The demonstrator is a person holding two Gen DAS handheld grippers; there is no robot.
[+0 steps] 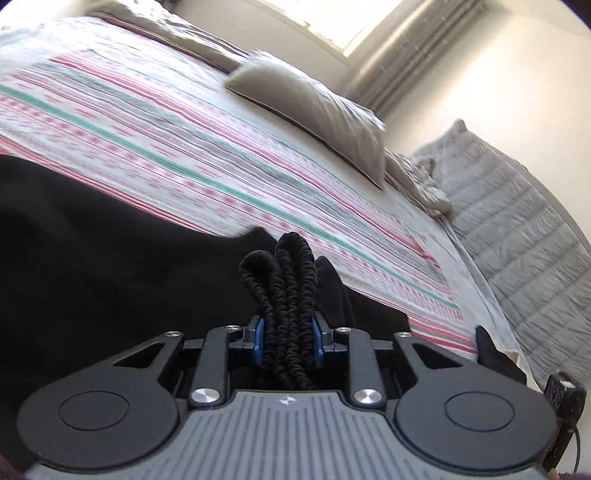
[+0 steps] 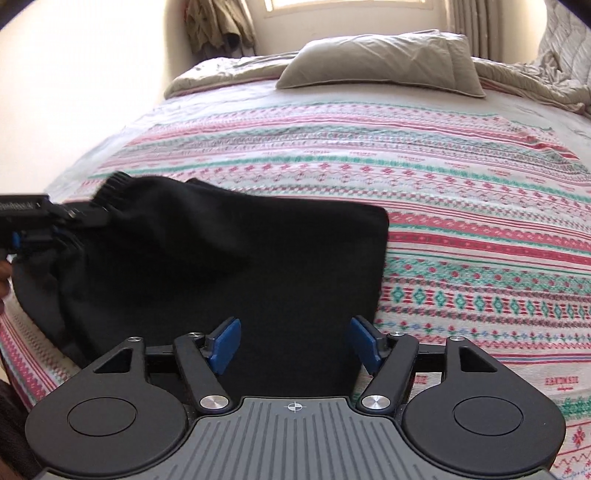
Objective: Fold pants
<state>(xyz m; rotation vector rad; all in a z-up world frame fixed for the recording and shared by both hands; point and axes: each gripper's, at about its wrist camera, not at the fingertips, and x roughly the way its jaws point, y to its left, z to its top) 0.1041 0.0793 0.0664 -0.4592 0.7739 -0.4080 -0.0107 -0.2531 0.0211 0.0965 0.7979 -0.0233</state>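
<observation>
Left gripper (image 1: pixel 287 341) was clamped on the gathered elastic waistband (image 1: pixel 286 280) of the black pants (image 1: pixel 110 258); the blue pads (image 1: pixel 259 338) pinched the bunched band from both sides, with ribbed loops sticking up past the fingertips at frame centre. The rest of the pants filled the left and lower-left of the left wrist view, draped over the striped bedspread (image 1: pixel 221 147).

Right gripper (image 2: pixel 295 343) had its jaws spread wide, nothing between the blue pads (image 2: pixel 225 341). It sat low centre in its frame, directly over the near edge of the pants (image 2: pixel 240 266); whether it touched the fabric I couldn't tell.

In the right wrist view the pants lay as a folded black slab in the centre-left of the frame, on the bedspread (image 2: pixel 461 221), right edge straight and flat. The upper-left corner was lifted off the bed, where the left gripper (image 2: pixel 55 225) came in from the left edge of the frame with the waistband (image 2: pixel 114 188) in its grip. Slight motion blur there.

A beige pillow (image 2: pixel 384 62) was at the top centre of that frame, well apart from the pants. A rumpled grey quilt (image 1: pixel 517 229) lay along the right side of the left wrist view, beyond the bedspread's edge. A window (image 2: pixel 347 3) was at the very top.
</observation>
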